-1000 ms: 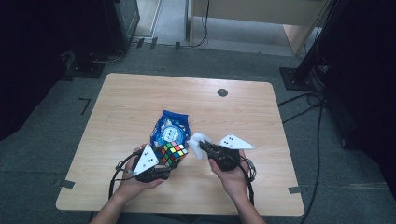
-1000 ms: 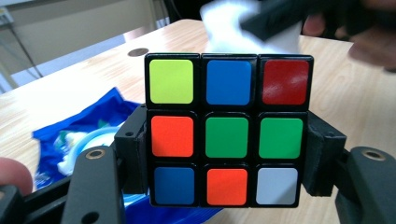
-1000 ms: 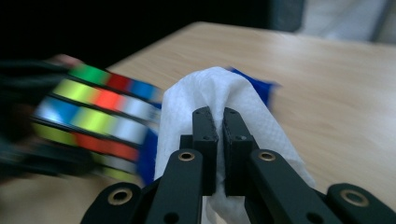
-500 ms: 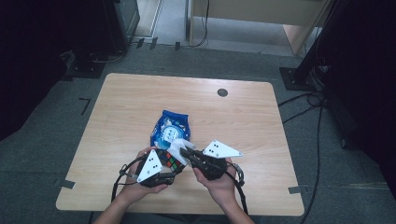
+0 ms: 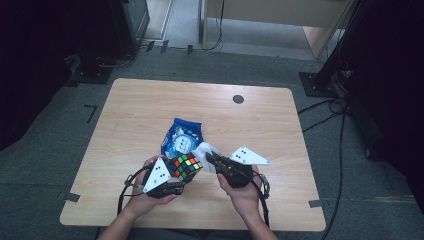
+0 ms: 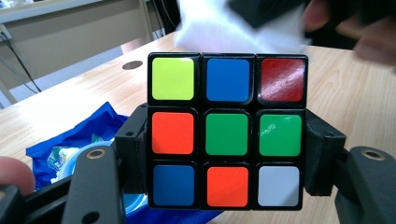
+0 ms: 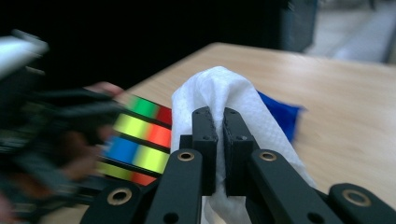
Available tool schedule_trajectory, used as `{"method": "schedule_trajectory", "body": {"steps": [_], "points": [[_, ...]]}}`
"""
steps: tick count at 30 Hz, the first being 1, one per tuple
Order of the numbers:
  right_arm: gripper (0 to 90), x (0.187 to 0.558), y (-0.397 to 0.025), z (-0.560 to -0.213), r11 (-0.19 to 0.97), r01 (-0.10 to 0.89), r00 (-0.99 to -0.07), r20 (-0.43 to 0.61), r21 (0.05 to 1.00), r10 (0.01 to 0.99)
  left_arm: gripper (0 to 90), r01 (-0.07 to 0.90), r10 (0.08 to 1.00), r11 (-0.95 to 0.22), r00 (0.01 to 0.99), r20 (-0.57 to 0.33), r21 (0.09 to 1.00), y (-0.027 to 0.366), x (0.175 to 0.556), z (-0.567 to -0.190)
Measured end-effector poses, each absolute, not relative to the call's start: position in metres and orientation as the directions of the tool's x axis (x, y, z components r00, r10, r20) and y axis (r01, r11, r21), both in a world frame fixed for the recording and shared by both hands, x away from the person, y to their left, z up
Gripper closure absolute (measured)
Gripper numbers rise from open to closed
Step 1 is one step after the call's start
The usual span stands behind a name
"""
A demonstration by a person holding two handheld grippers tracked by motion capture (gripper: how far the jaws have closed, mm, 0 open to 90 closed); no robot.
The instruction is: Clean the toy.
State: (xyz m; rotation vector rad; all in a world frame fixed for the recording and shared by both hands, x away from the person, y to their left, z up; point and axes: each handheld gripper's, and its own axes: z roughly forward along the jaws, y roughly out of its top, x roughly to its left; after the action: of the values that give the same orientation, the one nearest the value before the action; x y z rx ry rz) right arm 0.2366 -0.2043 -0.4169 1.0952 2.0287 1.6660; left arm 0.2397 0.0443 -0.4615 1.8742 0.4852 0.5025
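1. Black jaws of the left gripper (image 5: 176,176) squeeze a puzzle cube (image 6: 227,130) from both sides. In the left gripper view the jaws press on the cube's middle row, so it cannot slip or spin.
2. Bright squares face the camera: yellow, blue and red on top, orange and two greens in the middle. I think the cube is held up off the wooden table (image 5: 150,115) so its faces are easy to reach.
3. Behind the cube lies a blue snack bag (image 5: 182,137), flat on the table, with nothing holding it.
4. White paper towel (image 7: 224,93) is pinched in the right gripper (image 7: 216,135). Its jaws are almost shut, with the towel folded over their tips like a soft pad.
5. The towel is just beside the cube's right side. My guess is that it is there to wipe the cube clean.
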Motion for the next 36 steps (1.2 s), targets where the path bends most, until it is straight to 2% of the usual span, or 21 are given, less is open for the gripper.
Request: {"method": "schedule_trajectory", "body": {"steps": [4, 9, 18, 20, 23, 26, 30, 36], "points": [[86.3, 0.222, -0.185, -0.406, 0.056, 0.313, -0.747, 0.209, 0.948, 0.631, 33.9, 0.081, 0.538, -0.341, 0.834, 0.124, 0.937, 0.04, 0.236, -0.461], [86.2, 0.222, -0.178, -0.414, 0.077, 0.315, -0.753, 0.2, 0.946, 0.627, 33.9, 0.075, 0.541, -0.332, 0.832, 0.124, 0.94, 0.042, 0.235, -0.458], [86.1, 0.239, -0.198, -0.435, 0.103, 0.365, -0.669, 0.183, 0.925, 0.72, 33.9, 0.081, 0.548, -0.312, 0.829, 0.11, 0.947, 0.046, 0.237, -0.456], [86.1, 0.245, -0.204, -0.441, 0.124, 0.406, -0.64, 0.185, 0.906, 0.746, 34.0, 0.08, 0.55, -0.297, 0.829, 0.102, 0.951, 0.048, 0.237, -0.454], [86.0, 0.254, -0.219, -0.447, 0.125, 0.431, -0.586, 0.173, 0.894, 0.792, 33.9, 0.086, 0.554, -0.295, 0.827, 0.097, 0.952, 0.05, 0.239, -0.454], [85.9, 0.264, -0.236, -0.456, 0.166, 0.448, -0.506, 0.097, 0.878, 0.857, 34.0, 0.095, 0.557, -0.299, 0.825, 0.093, 0.95, 0.05, 0.24, -0.456], [85.4, 0.273, -0.252, -0.468, 0.129, 0.506, -0.442, 0.127, 0.853, 0.888, 33.9, 0.093, 0.557, -0.309, 0.824, 0.101, 0.947, 0.049, 0.241, -0.457], [71.1, 0.271, -0.252, -0.462, 0.099, 0.494, -0.412, 0.133, 0.864, 0.901, 33.9, 0.11, 0.566, -0.316, 0.819, 0.094, 0.942, 0.049, 0.243, -0.46]]}}
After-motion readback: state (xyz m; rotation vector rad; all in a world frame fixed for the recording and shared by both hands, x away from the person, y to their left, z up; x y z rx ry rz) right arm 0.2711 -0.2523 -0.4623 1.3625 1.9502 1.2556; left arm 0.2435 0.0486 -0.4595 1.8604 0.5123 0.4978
